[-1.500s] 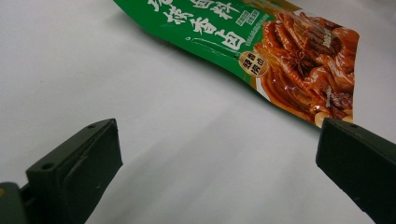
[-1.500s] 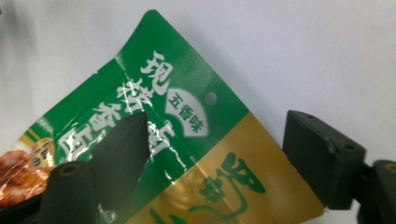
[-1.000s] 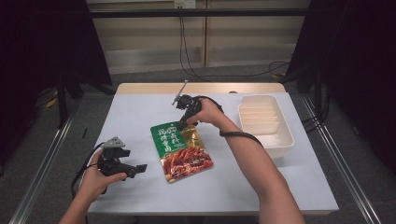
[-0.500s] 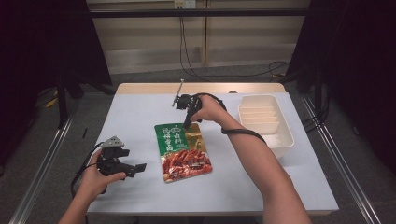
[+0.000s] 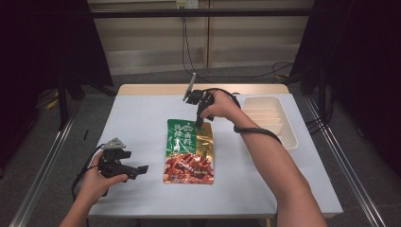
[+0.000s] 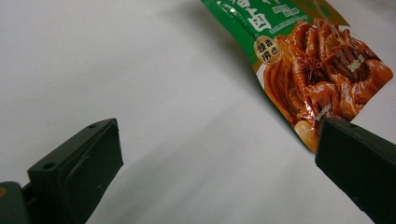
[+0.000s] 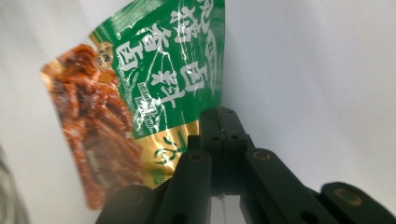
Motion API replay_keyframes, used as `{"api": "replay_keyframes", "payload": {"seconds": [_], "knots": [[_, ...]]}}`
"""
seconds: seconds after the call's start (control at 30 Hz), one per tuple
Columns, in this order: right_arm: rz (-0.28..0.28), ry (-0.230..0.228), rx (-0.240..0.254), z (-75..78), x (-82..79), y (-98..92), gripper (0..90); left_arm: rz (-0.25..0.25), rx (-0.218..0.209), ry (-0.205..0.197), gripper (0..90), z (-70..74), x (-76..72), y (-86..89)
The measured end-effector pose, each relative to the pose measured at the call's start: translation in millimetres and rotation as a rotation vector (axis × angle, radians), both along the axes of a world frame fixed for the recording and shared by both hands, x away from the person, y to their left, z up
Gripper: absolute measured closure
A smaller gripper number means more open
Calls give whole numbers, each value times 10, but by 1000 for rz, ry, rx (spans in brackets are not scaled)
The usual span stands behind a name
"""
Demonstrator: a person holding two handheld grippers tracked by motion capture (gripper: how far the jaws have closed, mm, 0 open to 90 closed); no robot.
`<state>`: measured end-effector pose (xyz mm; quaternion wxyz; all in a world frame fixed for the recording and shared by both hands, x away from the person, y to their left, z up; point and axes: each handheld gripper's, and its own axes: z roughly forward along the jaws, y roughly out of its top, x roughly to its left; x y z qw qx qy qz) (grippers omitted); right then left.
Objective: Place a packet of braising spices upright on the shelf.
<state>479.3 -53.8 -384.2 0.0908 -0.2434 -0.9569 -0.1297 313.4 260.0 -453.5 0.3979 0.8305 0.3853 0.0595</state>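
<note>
over the last second the right tool (image 5: 200, 124) has closed its jaws on the far right corner of the seasoning packet (image 5: 189, 151), and the hand has begun to lift: a second ago the jaws stood partly apart over the top edge of the flat packet, and now they are pinched together with the foil edge between them. in the right tool's own view (image 7: 223, 126) the two black jaws meet with no gap, the corner of the packet (image 7: 154, 93) caught between their tips and the rest of it hanging away from the camera, green printed part nearest, red food picture farthest. from the high view the far edge of the packet looks drawn up slightly towards the hand while the near end with the red picture lies on the white table (image 5: 265, 189). i judge that the grasp is made and the pick-up has started; the grip is only on a corner, so the packet may swing or slip as it comes off the table.

the left tool (image 5: 135, 169) has kept its place near the front left of the table, its jaws wide apart and holding nothing. in its own view (image 6: 215, 158) the near corner of the packet (image 6: 322, 79) lies ahead and to the right, just beyond the right jaw and not touching it. the white divided tray (image 5: 288, 137) sits at the right side of the table, apart from the packet.
</note>
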Motion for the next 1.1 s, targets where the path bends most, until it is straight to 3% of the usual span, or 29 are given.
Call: {"api": "replay_keyframes", "payload": {"seconds": [0.13, 0.47, 0.77, 1.1], "knots": [[-62, 36, -11, 162, -43, -73, 900, 1, 1, 3, 4, 9, -4, 0], [-60, 36, -24, 501, -173, -118, 900, 3, -5, -1, 4, 31, -16, -6], [-52, -6, -27, 930, -308, -114, 900, 4, -7, -1, 4, 41, -24, -6], [-47, -64, -34, 1252, -407, -177, 900, 4, -8, 1, 4, 53, -28, -6]]}}
